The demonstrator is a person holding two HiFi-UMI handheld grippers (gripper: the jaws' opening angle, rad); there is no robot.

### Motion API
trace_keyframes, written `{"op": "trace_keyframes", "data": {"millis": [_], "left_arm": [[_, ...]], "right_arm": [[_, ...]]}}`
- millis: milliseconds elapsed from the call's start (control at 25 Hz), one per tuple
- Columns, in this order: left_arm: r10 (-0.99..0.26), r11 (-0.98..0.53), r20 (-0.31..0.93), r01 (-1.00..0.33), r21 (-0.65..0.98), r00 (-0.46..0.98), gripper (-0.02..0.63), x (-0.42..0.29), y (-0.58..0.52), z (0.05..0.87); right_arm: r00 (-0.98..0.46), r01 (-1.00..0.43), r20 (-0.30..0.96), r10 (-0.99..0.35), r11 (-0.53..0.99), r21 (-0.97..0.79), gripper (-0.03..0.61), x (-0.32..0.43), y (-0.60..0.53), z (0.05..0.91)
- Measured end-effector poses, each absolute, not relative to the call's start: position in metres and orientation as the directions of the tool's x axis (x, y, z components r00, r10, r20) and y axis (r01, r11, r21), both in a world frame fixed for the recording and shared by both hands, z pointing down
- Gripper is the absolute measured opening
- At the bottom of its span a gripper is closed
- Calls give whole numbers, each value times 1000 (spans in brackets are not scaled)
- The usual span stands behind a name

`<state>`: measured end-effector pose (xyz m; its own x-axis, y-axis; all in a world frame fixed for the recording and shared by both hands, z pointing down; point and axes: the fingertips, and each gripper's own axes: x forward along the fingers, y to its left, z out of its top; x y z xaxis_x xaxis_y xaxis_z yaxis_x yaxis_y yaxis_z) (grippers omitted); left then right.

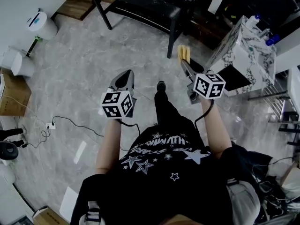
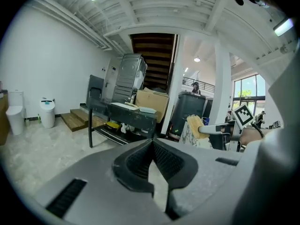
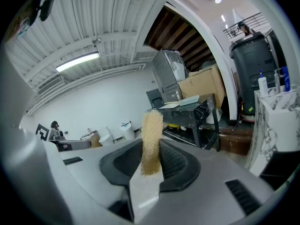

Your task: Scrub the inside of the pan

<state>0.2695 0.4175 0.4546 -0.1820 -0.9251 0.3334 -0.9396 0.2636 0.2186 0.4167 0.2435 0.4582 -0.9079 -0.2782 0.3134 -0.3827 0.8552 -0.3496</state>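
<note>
The right gripper [image 3: 150, 167] is clamping a yellow scouring sponge [image 3: 151, 135], which the head view is showing at one o'clock. The left gripper [image 2: 152, 146] is pressing its jaws together, empty, in its own view, the sponge sitting at three o'clock there.

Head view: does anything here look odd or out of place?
Mildly odd: the right gripper clamps a yellow scrubbing sponge in mid-air above the floor, yet no pan shows in any view. The left gripper is shut on nothing. A loose cable trails across the floor.
</note>
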Motion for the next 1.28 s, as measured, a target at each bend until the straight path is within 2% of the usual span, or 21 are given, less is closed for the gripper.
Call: {"op": "trace_keyframes", "data": {"millis": [360, 880, 1280], "left_arm": [[-916, 274, 352, -940, 201, -192, 8, 191, 355, 461], [-915, 236, 372, -954, 183, -155, 8, 81, 198, 455], [-905, 205, 406, -966, 160, -125, 8, 23, 82, 457]], "right_arm": [[-903, -395, 326, -279, 839, -375, 107, 338, 165, 472], [-897, -407, 346, -275, 819, -405, 107, 222, 11, 476], [-894, -417, 356, -273, 799, -433, 109, 166, -100, 482]]}}
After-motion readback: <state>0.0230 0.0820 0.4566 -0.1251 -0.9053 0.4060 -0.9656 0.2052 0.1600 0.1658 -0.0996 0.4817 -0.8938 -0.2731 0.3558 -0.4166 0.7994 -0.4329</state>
